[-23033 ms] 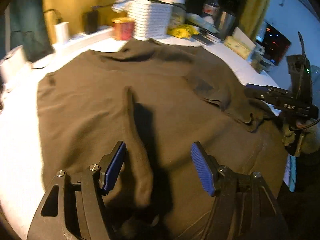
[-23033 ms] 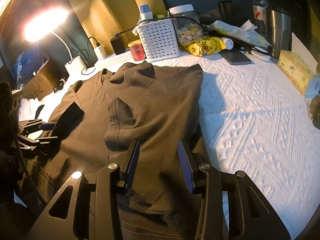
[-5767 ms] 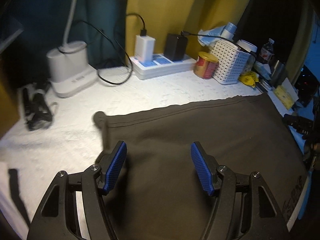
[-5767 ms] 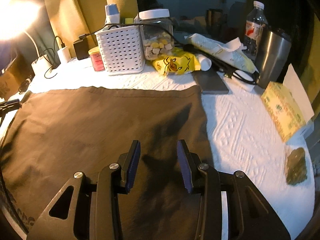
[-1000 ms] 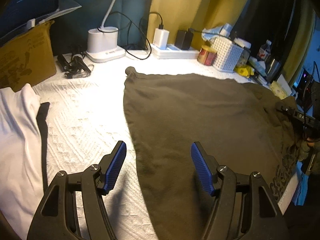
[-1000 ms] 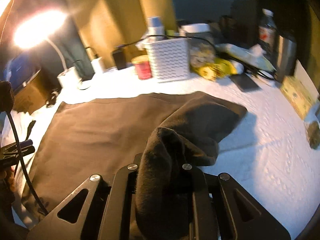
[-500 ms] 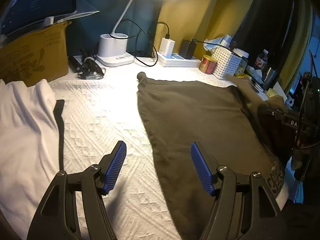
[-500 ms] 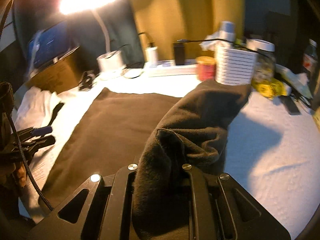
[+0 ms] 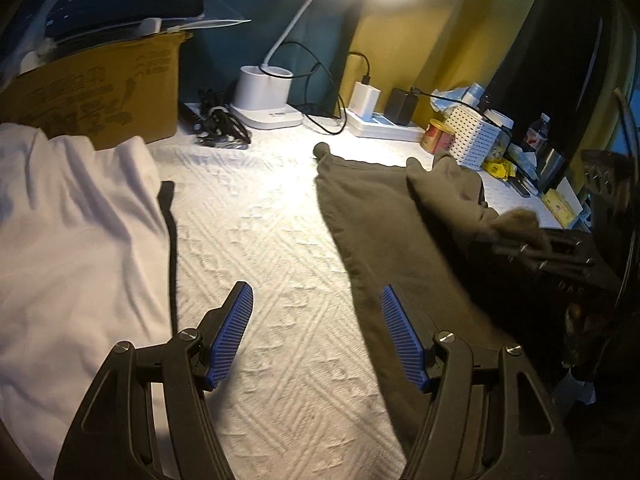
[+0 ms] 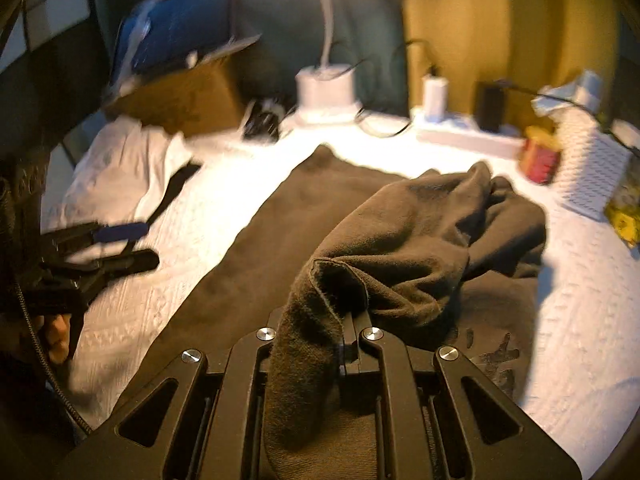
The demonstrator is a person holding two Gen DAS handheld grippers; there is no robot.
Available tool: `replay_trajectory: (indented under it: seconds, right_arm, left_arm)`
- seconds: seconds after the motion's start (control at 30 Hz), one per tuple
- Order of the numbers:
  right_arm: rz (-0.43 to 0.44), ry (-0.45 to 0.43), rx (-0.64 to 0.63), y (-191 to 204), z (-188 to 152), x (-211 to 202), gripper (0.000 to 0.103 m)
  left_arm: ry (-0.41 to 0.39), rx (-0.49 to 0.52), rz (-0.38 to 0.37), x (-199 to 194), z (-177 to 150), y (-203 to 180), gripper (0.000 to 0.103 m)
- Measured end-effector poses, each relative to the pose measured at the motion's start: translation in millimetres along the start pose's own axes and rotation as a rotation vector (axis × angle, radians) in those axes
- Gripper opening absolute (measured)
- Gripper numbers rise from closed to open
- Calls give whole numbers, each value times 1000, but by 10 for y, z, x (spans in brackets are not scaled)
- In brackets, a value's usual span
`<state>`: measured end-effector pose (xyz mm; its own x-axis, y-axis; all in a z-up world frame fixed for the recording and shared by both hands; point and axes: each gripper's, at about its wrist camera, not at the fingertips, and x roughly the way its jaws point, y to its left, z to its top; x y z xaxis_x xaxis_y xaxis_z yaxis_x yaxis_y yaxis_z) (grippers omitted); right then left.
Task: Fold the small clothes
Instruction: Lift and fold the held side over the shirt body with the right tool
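A dark brown shirt (image 9: 384, 216) lies spread on the white quilted cover (image 9: 260, 240). My right gripper (image 10: 340, 320) is shut on the shirt's (image 10: 400, 240) right edge. It holds that edge lifted and drawn leftward over the flat part. In the left wrist view the right gripper (image 9: 532, 248) shows at the right with the bunched cloth. My left gripper (image 9: 316, 336) is open over the bare cover, just left of the shirt's left edge, with nothing between its blue pads (image 9: 232, 340). In the right wrist view the left gripper (image 10: 116, 244) sits at the left.
A white garment (image 9: 72, 240) lies at the left beside a cardboard box (image 9: 92, 88). Along the back stand a lamp base (image 9: 264, 96), a power strip with chargers (image 9: 380, 120), a red tin (image 9: 438, 140) and a white basket (image 9: 472, 136). A person's fingers (image 10: 56, 336) show lower left.
My right gripper has carried the shirt's right edge further left across the shirt, folding it over. My left gripper has drifted left, off the shirt and over the bare cover.
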<state>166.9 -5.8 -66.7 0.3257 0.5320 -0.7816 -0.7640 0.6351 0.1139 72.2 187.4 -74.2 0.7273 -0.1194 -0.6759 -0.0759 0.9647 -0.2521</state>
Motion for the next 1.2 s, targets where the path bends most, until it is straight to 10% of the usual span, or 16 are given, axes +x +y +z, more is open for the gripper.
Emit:
replay_trajectory:
  seconds: [0.1,0.23,0.63,1.2]
  right_arm:
    - [27,51,-17,130,-38,132,14]
    - [92,68,-60,299,-105,92,47]
    - [264,-50,-87,557,-281,-608,61]
    - [-86,-139,136,-687,-930,-1127,61]
  left_arm:
    - [0,-11,8,-19,-19,28,67]
    - [1,-13,19,-48,-45,31,67]
    - [-25,15,2,-206,-14,-260,67]
    - [81,296,-257,200,-142,-1573,67]
